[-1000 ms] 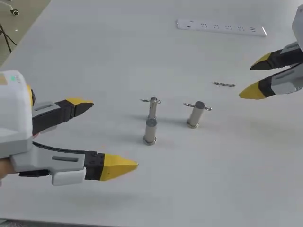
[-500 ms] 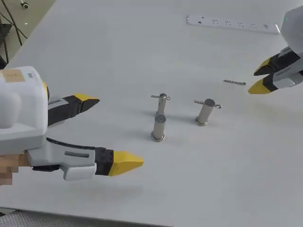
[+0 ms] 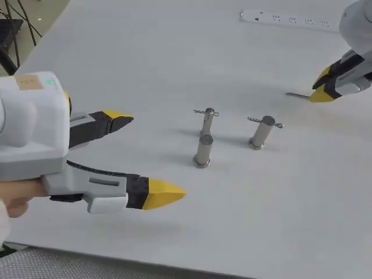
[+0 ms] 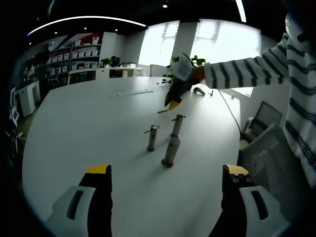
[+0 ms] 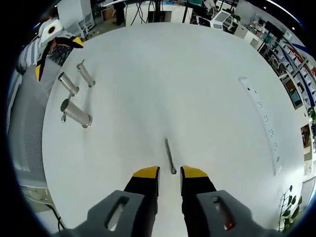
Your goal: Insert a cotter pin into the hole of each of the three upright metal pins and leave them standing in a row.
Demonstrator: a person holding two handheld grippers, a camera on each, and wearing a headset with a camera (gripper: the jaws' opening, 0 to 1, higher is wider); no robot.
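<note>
Straddling cotter pin (image 5: 169,154) end: right tongs (image 5: 170,174) narrow | left tongs (image 4: 167,170) wide, empty

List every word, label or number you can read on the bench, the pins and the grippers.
No text here can be read.
Tan sticker on the white body of the left gripper: too blurred to read.
Long white power strip: no marking can be made out.
Upright grey metal pins: no markings visible.
Red and blue wall graphics: too small to read.
</note>
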